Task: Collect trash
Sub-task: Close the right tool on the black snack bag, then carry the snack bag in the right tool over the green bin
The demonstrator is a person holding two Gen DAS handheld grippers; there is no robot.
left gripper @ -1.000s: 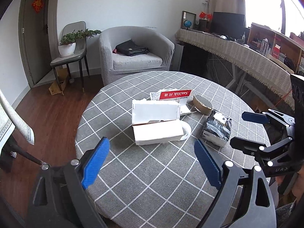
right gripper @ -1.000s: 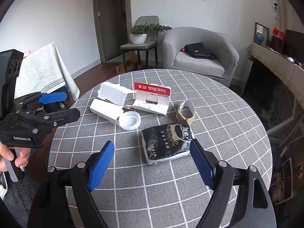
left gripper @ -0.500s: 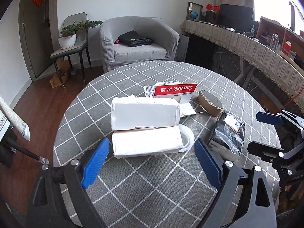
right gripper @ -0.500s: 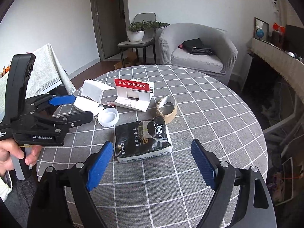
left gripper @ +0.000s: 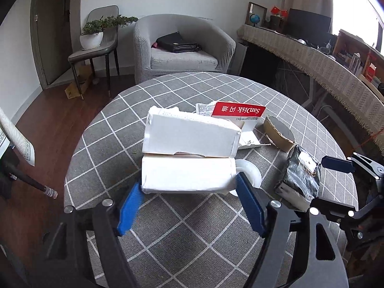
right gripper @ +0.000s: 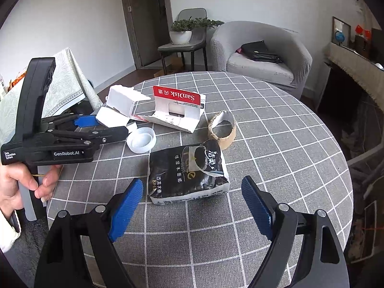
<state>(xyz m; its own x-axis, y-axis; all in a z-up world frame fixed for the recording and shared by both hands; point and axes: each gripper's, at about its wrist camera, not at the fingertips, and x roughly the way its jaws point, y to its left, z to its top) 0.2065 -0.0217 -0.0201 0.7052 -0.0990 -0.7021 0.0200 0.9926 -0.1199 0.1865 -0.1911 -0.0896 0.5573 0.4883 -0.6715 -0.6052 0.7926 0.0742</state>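
A round table (left gripper: 168, 240) covered with a grey checked cloth is seen from both wrist cameras, with the trash gathered near its middle. In the left wrist view, the left gripper (left gripper: 189, 196) is set around the near end of a white carton (left gripper: 187, 175), its blue pads flanking the carton's two short sides; its jaws have just been closing, and whether the pads already press on the carton cannot be told. A second white box (left gripper: 192, 136) lies just behind the carton, at 12 o'clock from it. At 1 o'clock a red-topped SanDisk package (left gripper: 238, 111) stands, and a cardboard tape core (left gripper: 279, 135) lies further toward 2 o'clock. In the right wrist view, the right gripper (right gripper: 192, 196) is held with jaws spread wide on either side of a black tissue pack (right gripper: 187, 171), which lies flat on the cloth; the pads are clear of it. A white plastic lid (right gripper: 141, 140) is seen at 11 o'clock from the pack, and the tape core at 1 o'clock. At 9 o'clock, a hand (right gripper: 19, 184) is seen around the left gripper's handle.
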